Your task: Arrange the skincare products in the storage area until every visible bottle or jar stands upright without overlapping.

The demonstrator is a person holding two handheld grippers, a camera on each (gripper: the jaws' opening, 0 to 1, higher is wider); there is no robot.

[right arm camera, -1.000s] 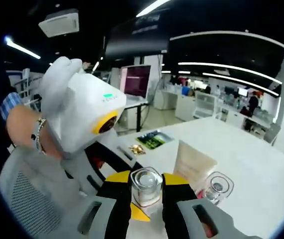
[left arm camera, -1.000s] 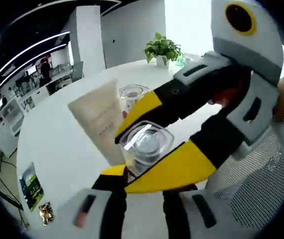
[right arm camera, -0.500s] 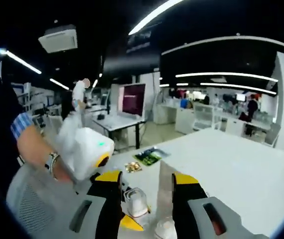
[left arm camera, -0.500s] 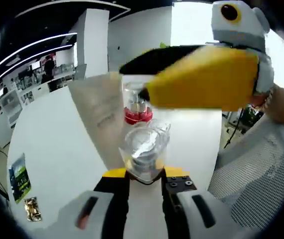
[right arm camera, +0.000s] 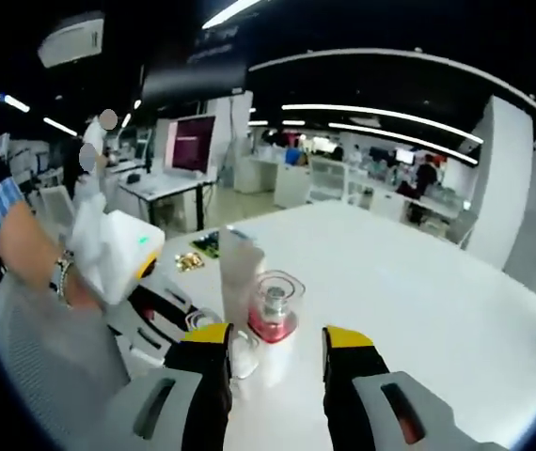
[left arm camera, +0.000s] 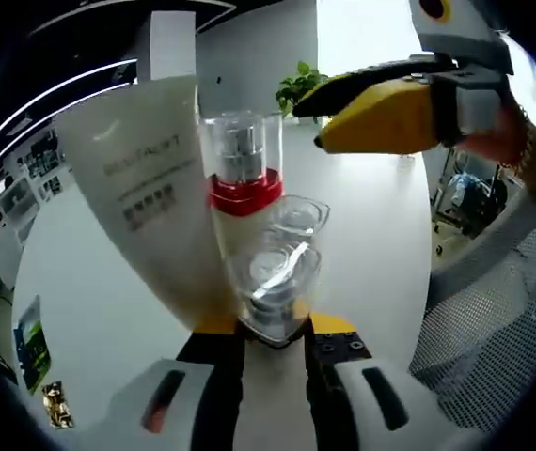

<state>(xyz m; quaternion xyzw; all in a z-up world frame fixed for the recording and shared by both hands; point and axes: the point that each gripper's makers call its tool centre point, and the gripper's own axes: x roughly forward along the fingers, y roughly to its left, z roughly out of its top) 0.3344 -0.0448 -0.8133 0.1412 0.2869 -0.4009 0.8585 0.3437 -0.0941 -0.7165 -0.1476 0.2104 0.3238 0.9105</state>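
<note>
The right gripper (right arm camera: 275, 349), jaws now spread and empty, has backed off the clear jar (left arm camera: 273, 282), which stands on the tabletop (left arm camera: 371, 216) gripped by the left gripper (left arm camera: 273, 336) beside the red-collared bottle (left arm camera: 242, 188) and tube (left arm camera: 150, 178): handover seemingly complete.

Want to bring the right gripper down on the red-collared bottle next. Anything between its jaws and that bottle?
In the right gripper view, the right gripper is open just short of the red-collared bottle; the stretch between is bare white table. A clear jar sits just left.
</note>
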